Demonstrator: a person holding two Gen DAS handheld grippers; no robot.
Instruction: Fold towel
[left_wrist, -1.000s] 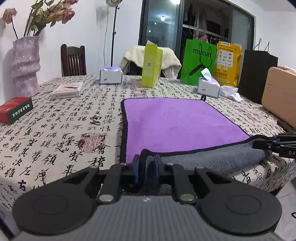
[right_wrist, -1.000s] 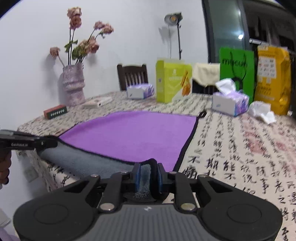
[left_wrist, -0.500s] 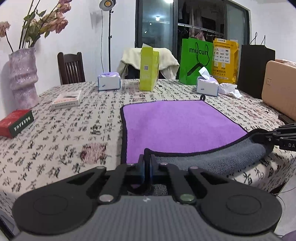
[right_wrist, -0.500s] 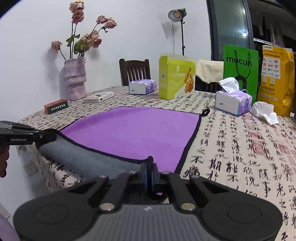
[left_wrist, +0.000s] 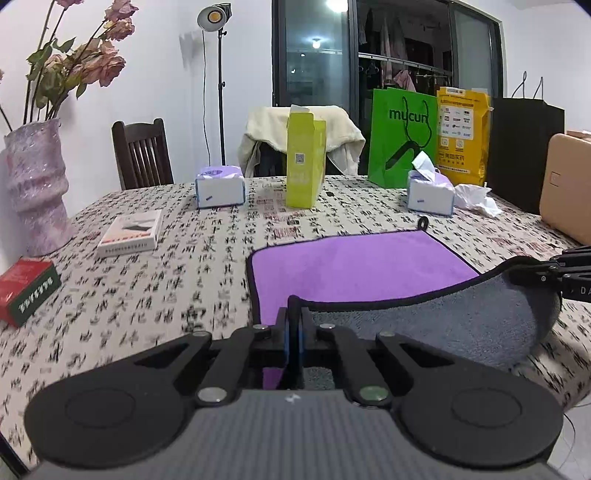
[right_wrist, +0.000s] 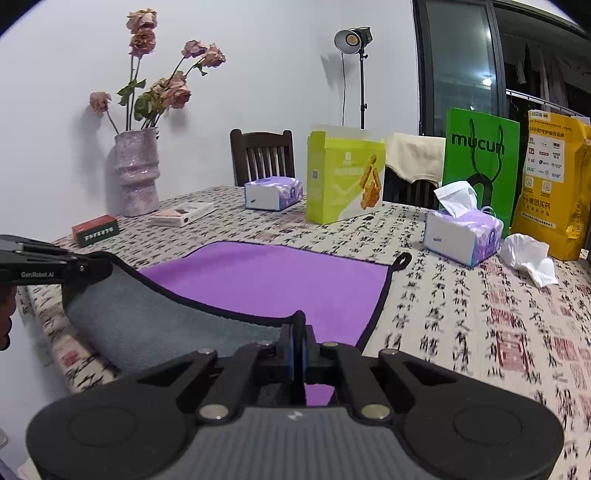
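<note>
A purple towel (left_wrist: 354, 266) with a grey underside and black trim lies on the patterned tablecloth; it also shows in the right wrist view (right_wrist: 273, 280). My left gripper (left_wrist: 294, 325) is shut on the towel's near left corner and holds it lifted. My right gripper (right_wrist: 297, 332) is shut on the near right corner, also lifted. The near edge is raised between them, showing the grey underside (left_wrist: 424, 321). The right gripper shows at the right edge of the left wrist view (left_wrist: 546, 275). The left gripper shows at the left edge of the right wrist view (right_wrist: 85, 266).
Beyond the towel stand two tissue boxes (left_wrist: 219, 188) (left_wrist: 430, 192), a yellow-green carton (left_wrist: 304, 158), a green bag (left_wrist: 400, 138) and a yellow bag (left_wrist: 461, 136). A vase (left_wrist: 35, 188), a red box (left_wrist: 27, 290) and a white box (left_wrist: 131, 232) are at left. A crumpled tissue (right_wrist: 528, 258) lies at right.
Both grippers closed fully on the towel's near corners, then rose and moved forward over the table, carrying the near edge up so more grey underside shows.
</note>
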